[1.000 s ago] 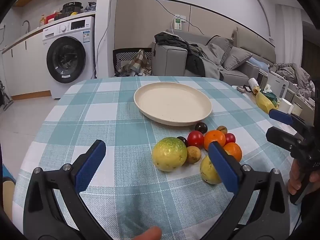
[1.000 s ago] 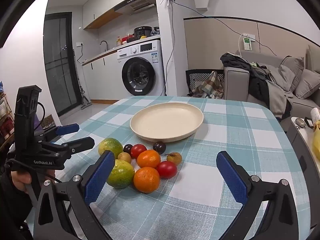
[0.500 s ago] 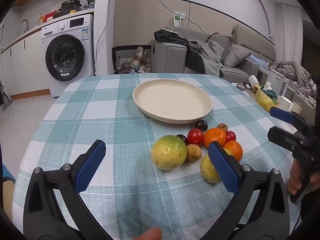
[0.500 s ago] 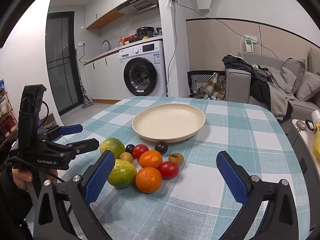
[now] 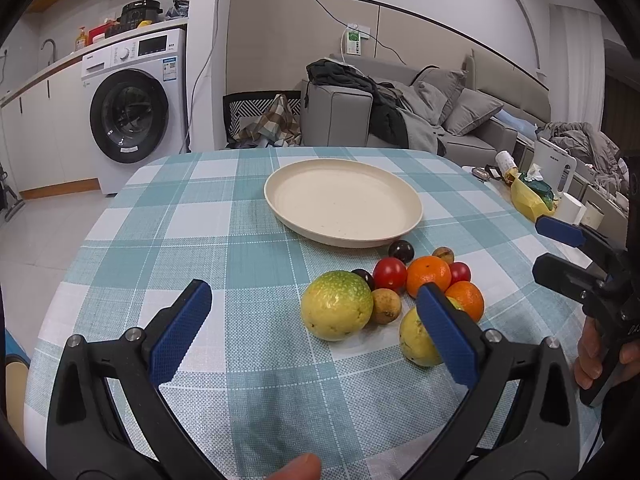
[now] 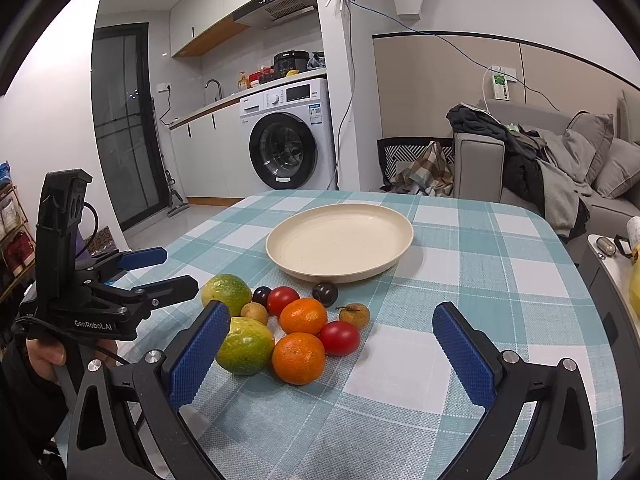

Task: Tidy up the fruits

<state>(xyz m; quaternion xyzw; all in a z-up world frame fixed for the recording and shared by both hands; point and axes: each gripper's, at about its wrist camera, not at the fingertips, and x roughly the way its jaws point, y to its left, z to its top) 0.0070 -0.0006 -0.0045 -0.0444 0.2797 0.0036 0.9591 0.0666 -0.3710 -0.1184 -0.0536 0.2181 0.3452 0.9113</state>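
A cluster of fruit lies on the checked tablecloth in front of an empty cream plate [image 5: 344, 210] [image 6: 340, 240]. It holds two yellow-green round fruits [image 5: 337, 305] [image 6: 245, 346], two oranges [image 5: 428, 276] [image 6: 298, 358], two red tomatoes [image 5: 389, 273] [image 6: 339, 337], two dark plums [image 5: 401, 251] [image 6: 325, 293] and small brown fruits [image 5: 385, 306]. My left gripper [image 5: 314, 326] hovers open just short of the nearest yellow-green fruit, nothing between its fingers. My right gripper [image 6: 332, 350] is open above the near side of the cluster, holding nothing.
The table [image 5: 200, 216] [image 6: 480, 280] drops off close on the right of the left wrist view, where a side table carries a yellow bag [image 5: 528, 200] and cups. A washing machine [image 6: 290, 136] and a grey sofa [image 5: 400, 120] stand beyond the far edge.
Both grippers have edged slightly closer to the fruit cluster. Their fingers stay open and no fruit has moved.
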